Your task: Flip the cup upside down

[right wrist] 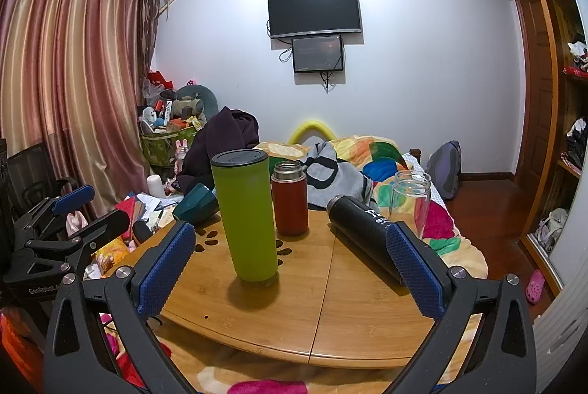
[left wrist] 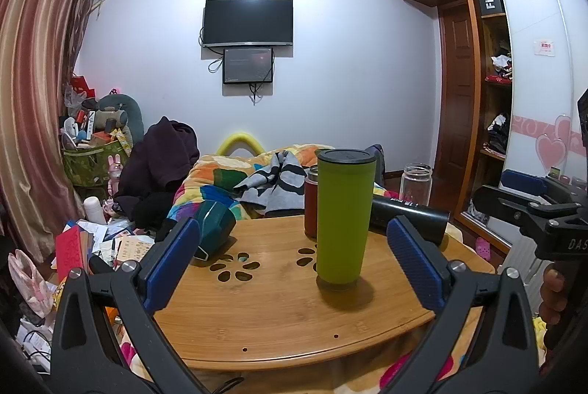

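Observation:
A tall green cup (left wrist: 343,217) with a dark rim on top stands upright on the round wooden table (left wrist: 279,317). It also shows in the right wrist view (right wrist: 248,217). My left gripper (left wrist: 294,265) is open and empty, held in front of the cup, apart from it. My right gripper (right wrist: 290,269) is open and empty, also in front of the cup. The right gripper shows at the right edge of the left wrist view (left wrist: 533,210); the left gripper shows at the left of the right wrist view (right wrist: 73,214).
On the table behind the cup stand a red flask (right wrist: 289,197), a black bottle lying on its side (right wrist: 364,232), a clear glass jar (right wrist: 409,201) and a dark green cup on its side (right wrist: 194,204). A bed with a colourful quilt (right wrist: 375,158) lies beyond.

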Action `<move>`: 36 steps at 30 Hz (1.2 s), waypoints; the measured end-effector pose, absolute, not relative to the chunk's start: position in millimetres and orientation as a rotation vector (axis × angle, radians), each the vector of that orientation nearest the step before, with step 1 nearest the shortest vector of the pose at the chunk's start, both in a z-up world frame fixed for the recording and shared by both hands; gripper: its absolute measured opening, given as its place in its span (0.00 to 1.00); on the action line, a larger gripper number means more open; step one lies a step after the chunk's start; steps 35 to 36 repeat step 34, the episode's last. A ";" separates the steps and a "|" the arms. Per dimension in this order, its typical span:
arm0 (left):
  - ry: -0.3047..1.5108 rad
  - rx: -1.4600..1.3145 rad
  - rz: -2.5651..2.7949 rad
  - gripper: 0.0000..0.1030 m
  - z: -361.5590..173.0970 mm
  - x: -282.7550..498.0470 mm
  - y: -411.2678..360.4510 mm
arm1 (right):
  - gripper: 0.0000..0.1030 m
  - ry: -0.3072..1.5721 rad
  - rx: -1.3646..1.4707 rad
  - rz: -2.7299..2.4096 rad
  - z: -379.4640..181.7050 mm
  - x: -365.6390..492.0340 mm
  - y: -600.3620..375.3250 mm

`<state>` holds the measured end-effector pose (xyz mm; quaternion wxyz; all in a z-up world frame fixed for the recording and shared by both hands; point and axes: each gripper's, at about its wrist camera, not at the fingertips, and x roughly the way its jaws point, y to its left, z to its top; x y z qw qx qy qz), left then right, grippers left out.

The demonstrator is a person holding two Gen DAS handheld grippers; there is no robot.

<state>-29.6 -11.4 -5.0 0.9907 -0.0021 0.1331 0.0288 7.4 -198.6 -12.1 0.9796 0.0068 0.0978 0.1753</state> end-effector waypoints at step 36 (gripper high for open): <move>0.292 -0.049 0.016 1.00 -5.1 -28.8 -5.0 | 1.00 0.189 0.011 0.365 -6.1 9.9 -197.7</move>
